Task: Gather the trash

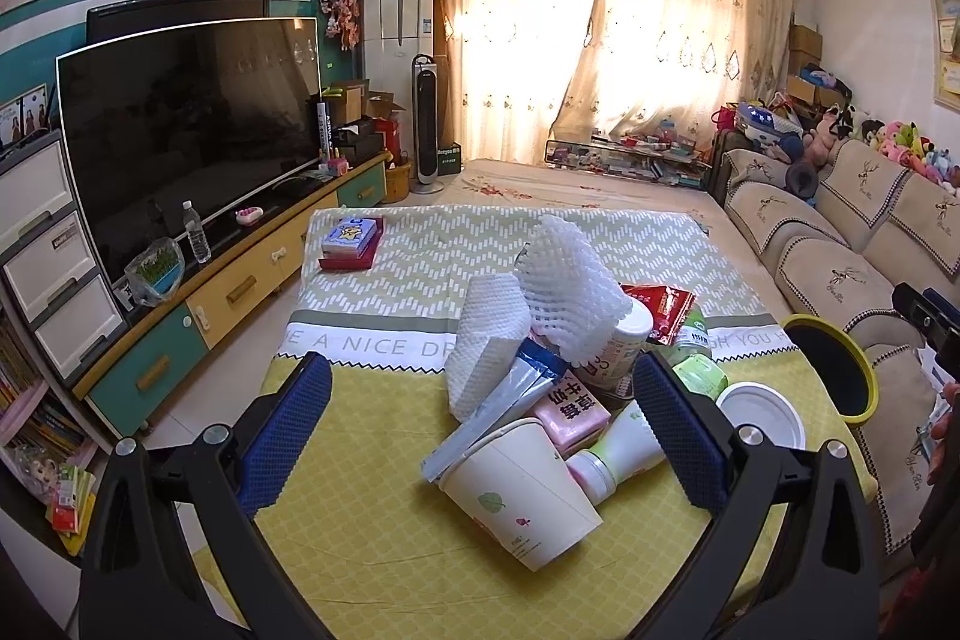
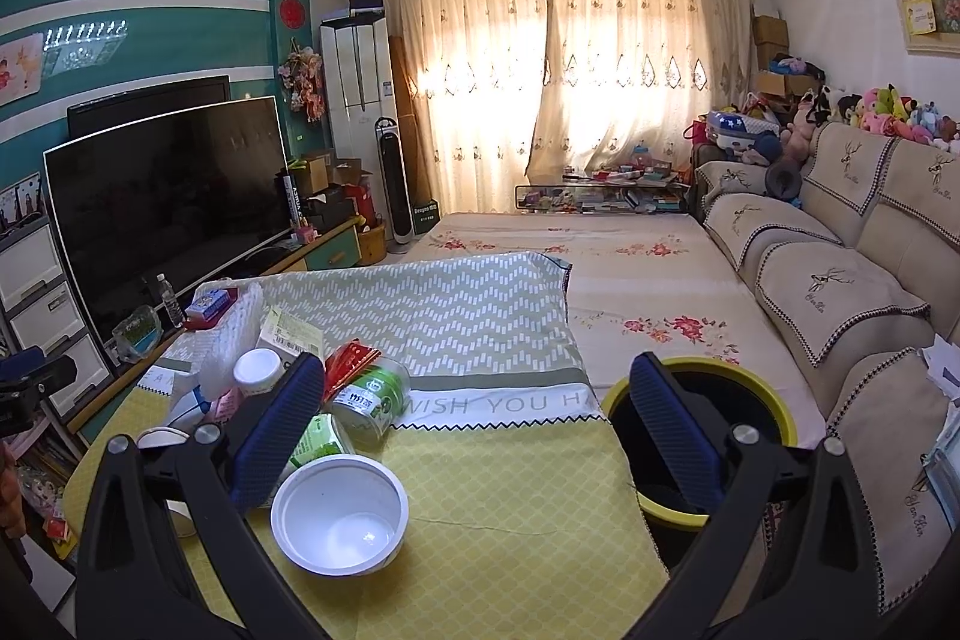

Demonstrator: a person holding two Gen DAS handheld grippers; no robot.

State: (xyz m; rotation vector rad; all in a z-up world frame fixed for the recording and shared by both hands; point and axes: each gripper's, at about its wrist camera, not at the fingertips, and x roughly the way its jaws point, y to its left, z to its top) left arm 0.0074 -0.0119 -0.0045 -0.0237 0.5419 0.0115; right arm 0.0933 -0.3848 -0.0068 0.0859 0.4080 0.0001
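A heap of trash lies on the yellow-clothed table [image 1: 372, 520]. In it are a paper cup [image 1: 522, 490] on its side, white foam netting [image 1: 564, 280], a paper towel [image 1: 486, 346], a pink pack [image 1: 570, 412] and a red wrapper [image 1: 657, 310]. My left gripper [image 1: 480, 430] is open just short of the heap, its fingers either side of the cup. An empty white bowl [image 2: 342, 514] sits near my open right gripper [image 2: 474, 436], by its left finger, with a green can [image 2: 366, 394] behind it. A black bin with a yellow rim [image 2: 672, 515] stands behind the right finger.
A beige sofa [image 2: 840, 292] runs along the right, with a flowered sheet [image 2: 630, 250] beyond the table. On the left stand a large television [image 1: 192, 130] and its cabinet [image 1: 240, 292]. A small box [image 1: 351, 235] rests at the table's far left corner.
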